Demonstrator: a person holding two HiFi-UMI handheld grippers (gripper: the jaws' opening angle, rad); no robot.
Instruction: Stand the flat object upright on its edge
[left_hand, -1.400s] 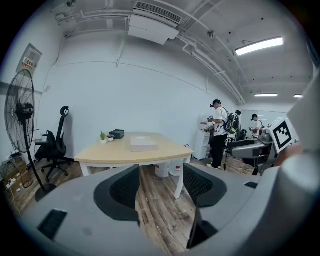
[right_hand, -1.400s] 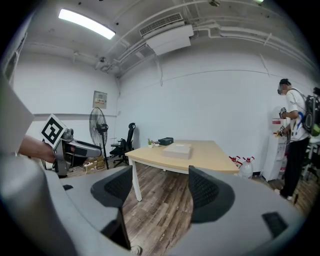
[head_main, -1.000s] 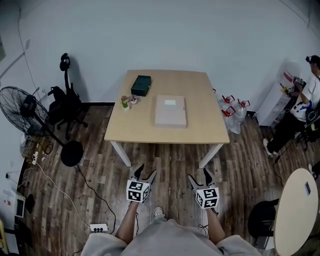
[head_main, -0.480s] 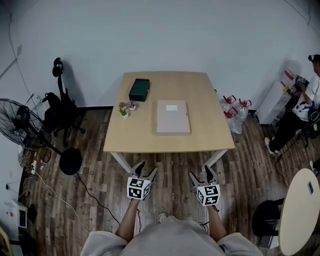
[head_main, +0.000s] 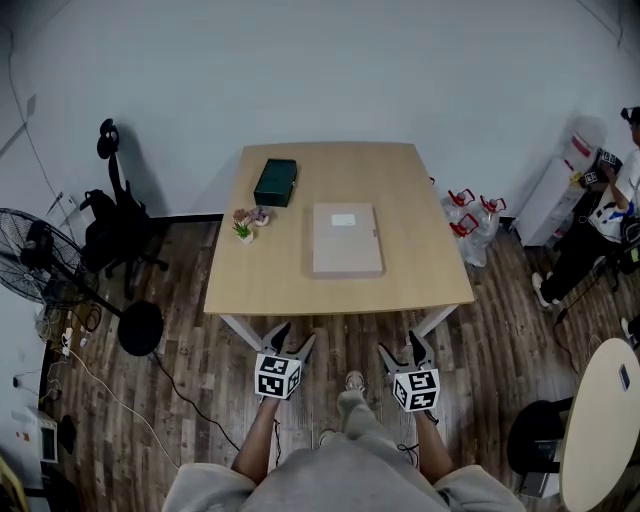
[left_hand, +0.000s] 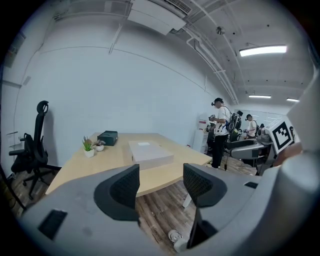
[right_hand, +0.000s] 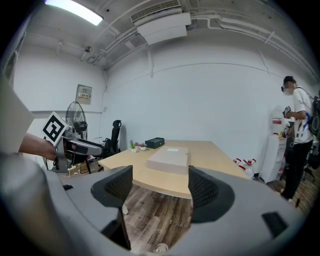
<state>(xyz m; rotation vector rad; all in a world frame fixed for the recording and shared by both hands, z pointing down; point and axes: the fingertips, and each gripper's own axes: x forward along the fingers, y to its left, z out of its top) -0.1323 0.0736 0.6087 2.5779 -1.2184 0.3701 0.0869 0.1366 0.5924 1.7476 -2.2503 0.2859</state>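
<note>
A flat beige box (head_main: 345, 239) lies on its broad face in the middle of the wooden table (head_main: 420, 280); it also shows as the flat beige box (left_hand: 150, 152) in the left gripper view and the flat beige box (right_hand: 169, 159) in the right gripper view. My left gripper (head_main: 288, 343) is held over the floor short of the table's near edge, open and empty. My right gripper (head_main: 403, 351) hangs beside it, also open with nothing between its jaws. Both are well short of the box.
A dark green box (head_main: 276, 181) and small potted plants (head_main: 247, 223) sit at the table's back left. An office chair (head_main: 112, 225) and a floor fan (head_main: 40, 262) stand to the left. A person (head_main: 607, 215) stands far right by red-capped bottles (head_main: 470, 213). A round table (head_main: 598, 420) is near right.
The table has drawn closer in the head view as I stepped toward it. Both grippers stay open and keep their place in the frame. A foot now shows between them.
</note>
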